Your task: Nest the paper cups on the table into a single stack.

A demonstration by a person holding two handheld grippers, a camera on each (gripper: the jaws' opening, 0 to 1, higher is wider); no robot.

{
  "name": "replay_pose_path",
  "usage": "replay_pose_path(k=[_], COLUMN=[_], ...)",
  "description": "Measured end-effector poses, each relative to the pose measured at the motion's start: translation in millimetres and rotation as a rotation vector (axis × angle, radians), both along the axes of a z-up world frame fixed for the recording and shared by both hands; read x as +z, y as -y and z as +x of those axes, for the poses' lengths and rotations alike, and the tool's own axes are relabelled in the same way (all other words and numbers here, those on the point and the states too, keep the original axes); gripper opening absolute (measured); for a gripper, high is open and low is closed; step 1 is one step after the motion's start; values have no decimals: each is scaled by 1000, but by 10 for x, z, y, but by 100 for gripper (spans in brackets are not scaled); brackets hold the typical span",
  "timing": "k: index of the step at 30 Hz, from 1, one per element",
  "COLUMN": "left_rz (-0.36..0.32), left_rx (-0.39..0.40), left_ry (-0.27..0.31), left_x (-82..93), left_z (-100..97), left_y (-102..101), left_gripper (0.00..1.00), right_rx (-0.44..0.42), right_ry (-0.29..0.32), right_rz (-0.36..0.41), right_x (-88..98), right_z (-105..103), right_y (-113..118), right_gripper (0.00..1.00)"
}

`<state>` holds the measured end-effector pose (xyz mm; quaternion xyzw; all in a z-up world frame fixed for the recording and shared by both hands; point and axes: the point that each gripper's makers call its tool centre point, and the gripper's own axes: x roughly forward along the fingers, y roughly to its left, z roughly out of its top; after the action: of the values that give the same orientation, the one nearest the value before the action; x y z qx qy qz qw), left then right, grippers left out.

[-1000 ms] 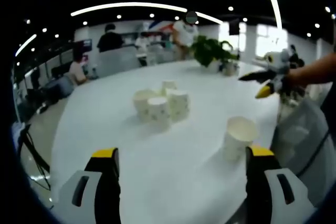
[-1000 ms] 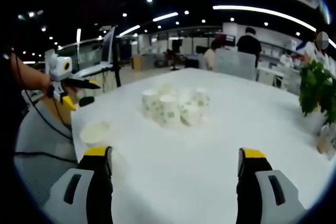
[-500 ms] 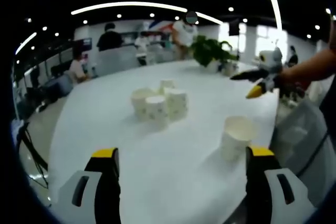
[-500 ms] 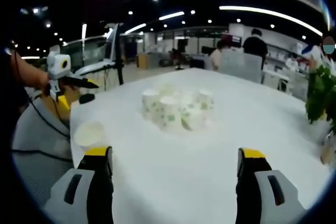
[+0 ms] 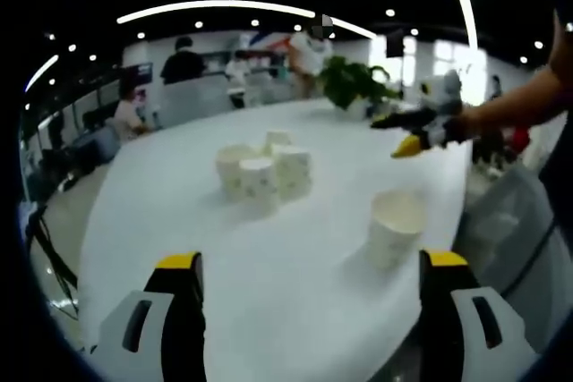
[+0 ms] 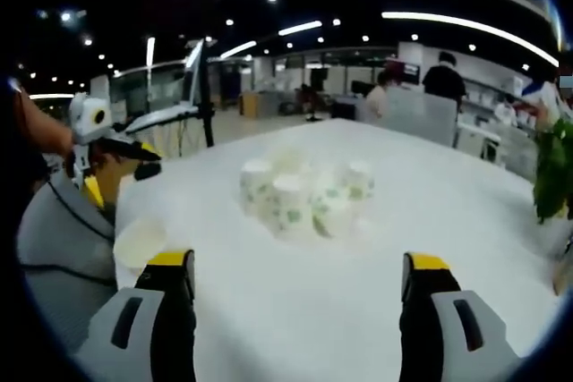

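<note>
A cluster of several white paper cups with green print [image 5: 260, 174] stands mid-table in the left gripper view, and the cluster of cups [image 6: 304, 199] sits ahead in the right gripper view. A lone paper cup [image 5: 394, 226] stands apart, just ahead of my left gripper's right jaw; the lone cup [image 6: 139, 243] lies by the table's left edge in the right gripper view. My left gripper [image 5: 309, 297] is open and empty. My right gripper [image 6: 295, 297] is open and empty too. The right gripper [image 5: 414, 133] also enters the left gripper view from the right, held in a hand above the table.
A round white table [image 5: 179, 230] bears the cups. A potted green plant [image 5: 354, 82] stands at its far side, seen as the plant [image 6: 555, 167] at the right edge. People sit and stand at desks behind. The other gripper [image 6: 94, 131] hovers at the left.
Both views have shifted slightly as the hands moved. In the left gripper view the right gripper has come further left over the table. The cups have not moved.
</note>
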<state>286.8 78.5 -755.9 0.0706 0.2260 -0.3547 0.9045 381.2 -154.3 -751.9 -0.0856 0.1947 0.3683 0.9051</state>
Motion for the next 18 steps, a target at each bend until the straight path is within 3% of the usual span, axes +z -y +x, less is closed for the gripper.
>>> replay_pose_path(k=[18], left_rz=[13], left_rx=[-7], left_ry=[-8], left_x=[-22], left_z=[-12], left_y=[-30], left_gripper=[98], right_rx=[33], right_ry=[14], right_rz=[26], right_x=[52], right_z=[246], right_y=[-287], right_gripper=[90])
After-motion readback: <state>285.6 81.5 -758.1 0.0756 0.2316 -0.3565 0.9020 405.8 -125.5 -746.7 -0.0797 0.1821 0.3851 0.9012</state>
